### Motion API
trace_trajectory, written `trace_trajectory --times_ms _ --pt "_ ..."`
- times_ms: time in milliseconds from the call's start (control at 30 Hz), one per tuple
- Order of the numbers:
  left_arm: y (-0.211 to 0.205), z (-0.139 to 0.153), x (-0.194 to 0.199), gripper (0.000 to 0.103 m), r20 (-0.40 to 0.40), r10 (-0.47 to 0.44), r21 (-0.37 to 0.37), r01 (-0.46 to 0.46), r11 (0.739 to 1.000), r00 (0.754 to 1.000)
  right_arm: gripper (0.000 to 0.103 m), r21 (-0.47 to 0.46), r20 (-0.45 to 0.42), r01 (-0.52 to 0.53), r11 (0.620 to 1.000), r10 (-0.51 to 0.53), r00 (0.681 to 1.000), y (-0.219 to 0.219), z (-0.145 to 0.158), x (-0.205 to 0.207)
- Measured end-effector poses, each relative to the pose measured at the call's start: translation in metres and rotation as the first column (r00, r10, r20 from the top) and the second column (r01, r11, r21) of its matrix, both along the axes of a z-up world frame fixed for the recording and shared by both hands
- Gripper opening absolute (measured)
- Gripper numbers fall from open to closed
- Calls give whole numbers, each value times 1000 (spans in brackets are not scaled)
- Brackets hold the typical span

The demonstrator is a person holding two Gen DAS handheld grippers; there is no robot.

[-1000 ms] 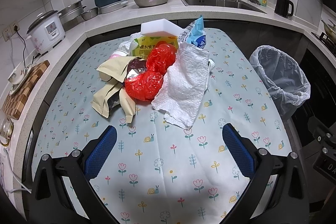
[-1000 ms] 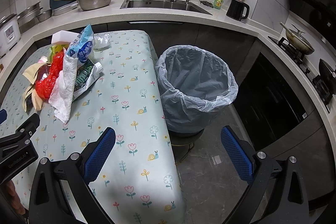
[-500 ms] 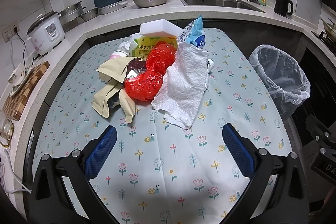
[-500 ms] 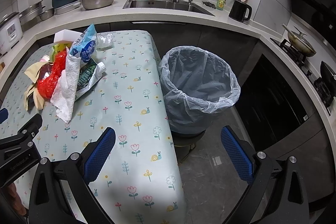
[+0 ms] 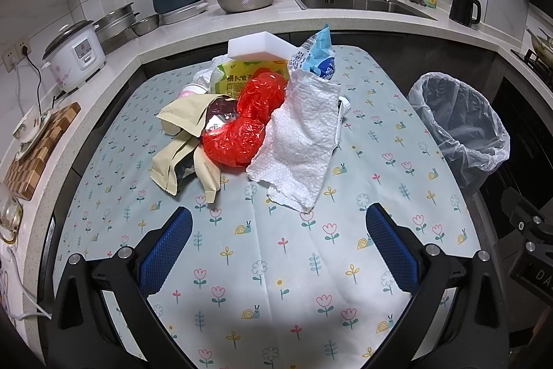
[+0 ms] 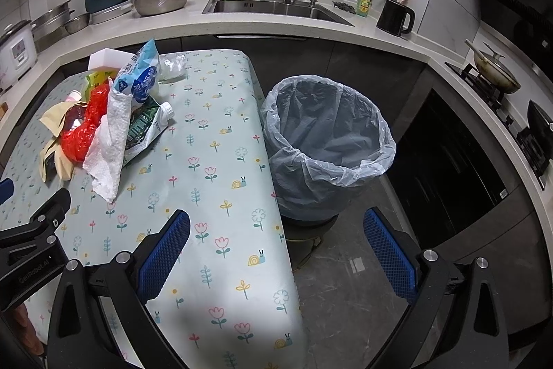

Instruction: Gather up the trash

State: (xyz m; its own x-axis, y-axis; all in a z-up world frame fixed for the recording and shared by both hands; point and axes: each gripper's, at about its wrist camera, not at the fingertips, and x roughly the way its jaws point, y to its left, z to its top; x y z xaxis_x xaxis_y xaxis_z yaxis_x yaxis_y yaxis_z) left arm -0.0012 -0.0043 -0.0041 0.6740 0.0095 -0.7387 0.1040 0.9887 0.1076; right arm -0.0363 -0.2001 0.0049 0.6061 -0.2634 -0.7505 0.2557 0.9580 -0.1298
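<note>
Centrally on flower-patterned surface (image 5: 276, 251), heap of crumpled red plastic bag (image 5: 250, 123), white paper towel (image 5: 300, 140), beige wrappers (image 5: 183, 140), left claw (image 5: 276, 241) open just short of heap, right claw (image 6: 276, 244) open over surface edge, plastic-lined bin (image 6: 328, 144) beside surface.

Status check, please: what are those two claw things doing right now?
Both grippers open, empty. Trash pile untouched on table. Lined bin empty, path clear.

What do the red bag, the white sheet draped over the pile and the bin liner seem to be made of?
Red bag: thin glossy plastic film, crinkled with bright highlights.
White sheet: likely paper towel, matte with an embossed dimpled texture.
Bin liner: thin translucent plastic, wrinkled and folded over the rim.
</note>
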Motion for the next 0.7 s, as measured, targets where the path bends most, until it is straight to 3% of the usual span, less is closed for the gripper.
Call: trace_trajectory --times_ms 700 --pt "-3 0 -2 96 -1 -6 3 6 1000 1000 96 4 -3 6 1000 -6 1000 -8 -4 -2"
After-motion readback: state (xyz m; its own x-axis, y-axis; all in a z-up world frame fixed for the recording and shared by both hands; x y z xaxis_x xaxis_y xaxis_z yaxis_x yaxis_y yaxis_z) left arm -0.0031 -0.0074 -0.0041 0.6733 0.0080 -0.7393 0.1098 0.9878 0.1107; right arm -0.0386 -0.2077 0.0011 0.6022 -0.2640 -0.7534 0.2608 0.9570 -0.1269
